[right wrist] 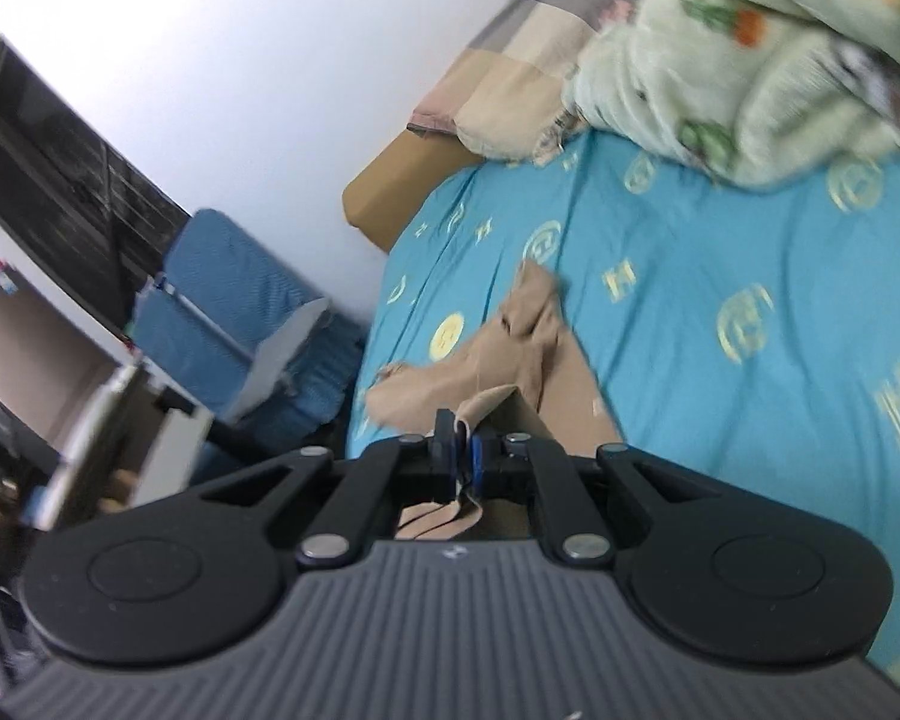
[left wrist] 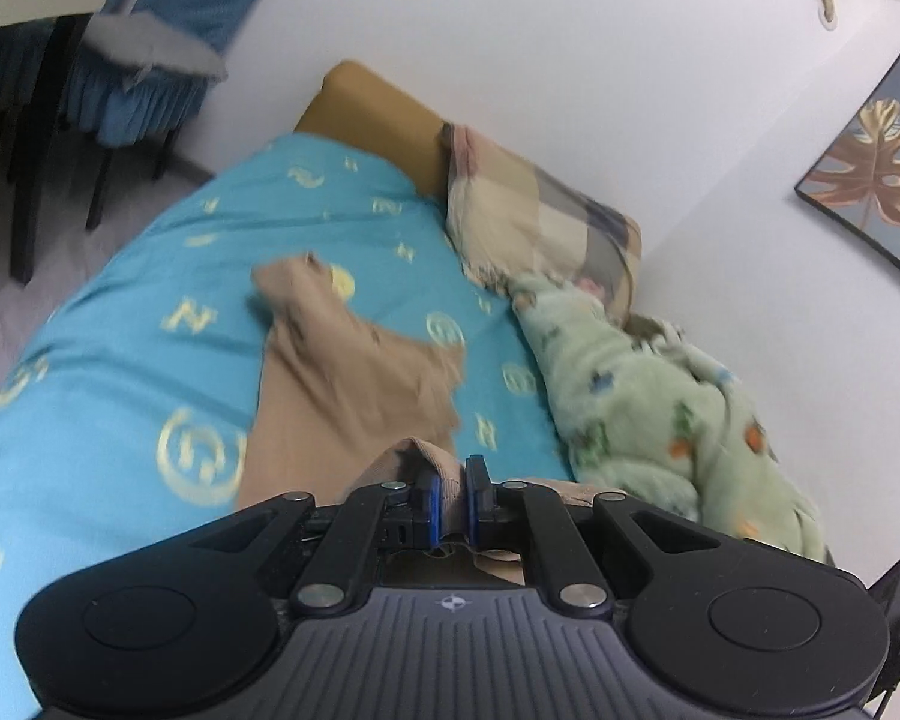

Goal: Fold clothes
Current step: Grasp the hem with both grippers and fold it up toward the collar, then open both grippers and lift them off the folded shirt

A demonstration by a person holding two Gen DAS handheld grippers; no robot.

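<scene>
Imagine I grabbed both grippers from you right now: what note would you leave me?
Left gripper: shut on an edge of the tan garment.
Right gripper: shut on another edge of the same garment.
The garment's held end is lifted; the rest trails, rumpled, over the blue sheet. Beside it lie a green blanket and a pillow, both apart from it.
Done: both edges gripped.
Left: no tidy fold shows yet. Probably spread it flat first, then fold. The views are blurred, so check the grip.
</scene>
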